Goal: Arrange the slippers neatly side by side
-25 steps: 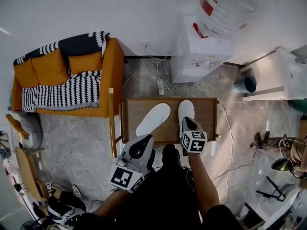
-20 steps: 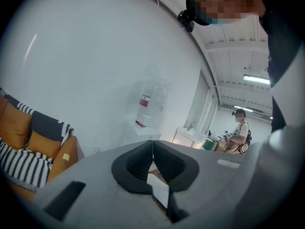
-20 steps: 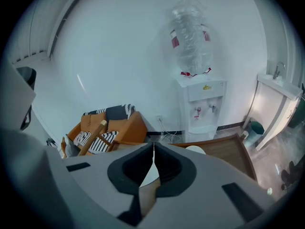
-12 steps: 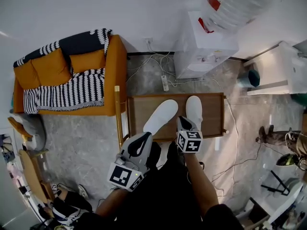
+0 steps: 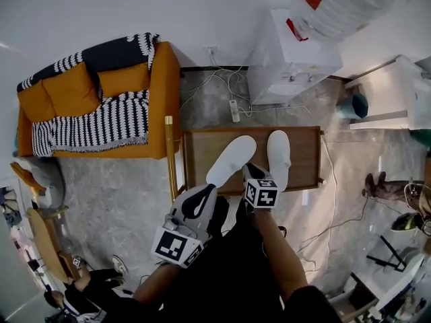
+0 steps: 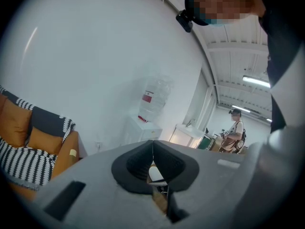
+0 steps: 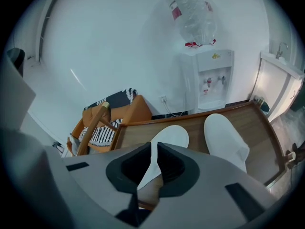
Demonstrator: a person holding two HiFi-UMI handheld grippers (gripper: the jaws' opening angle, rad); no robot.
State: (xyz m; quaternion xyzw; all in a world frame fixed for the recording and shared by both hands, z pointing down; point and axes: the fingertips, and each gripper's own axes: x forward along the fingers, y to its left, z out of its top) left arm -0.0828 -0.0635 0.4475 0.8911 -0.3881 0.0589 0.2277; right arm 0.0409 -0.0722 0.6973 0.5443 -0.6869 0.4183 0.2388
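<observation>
The angled slipper [image 7: 170,136] lies just beyond the right gripper's [image 7: 154,145] parted fingers [image 7: 170,163].

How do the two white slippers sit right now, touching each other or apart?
Apart. The head view shows bare wooden table between the angled slipper and the straight slipper; the right gripper view shows the same gap.

The slanted white slipper [image 5: 231,160] and the straight white slipper [image 5: 278,155] look like soft, matt cloth. Under them, the low brown wooden table [image 5: 202,152] is smooth with a dull sheen. The orange sofa [image 5: 161,89] has matt woven upholstery, and the black-and-white throw [image 5: 101,123] looks knitted. The grey mottled floor [image 5: 114,187] resembles polished stone. The white water dispenser [image 5: 289,52] is smooth plastic; its clear bottle [image 5: 343,2] is glossy. The left gripper [image 6: 152,149] and right gripper [image 7: 154,151] have matt grey plastic shells with black pads.
</observation>
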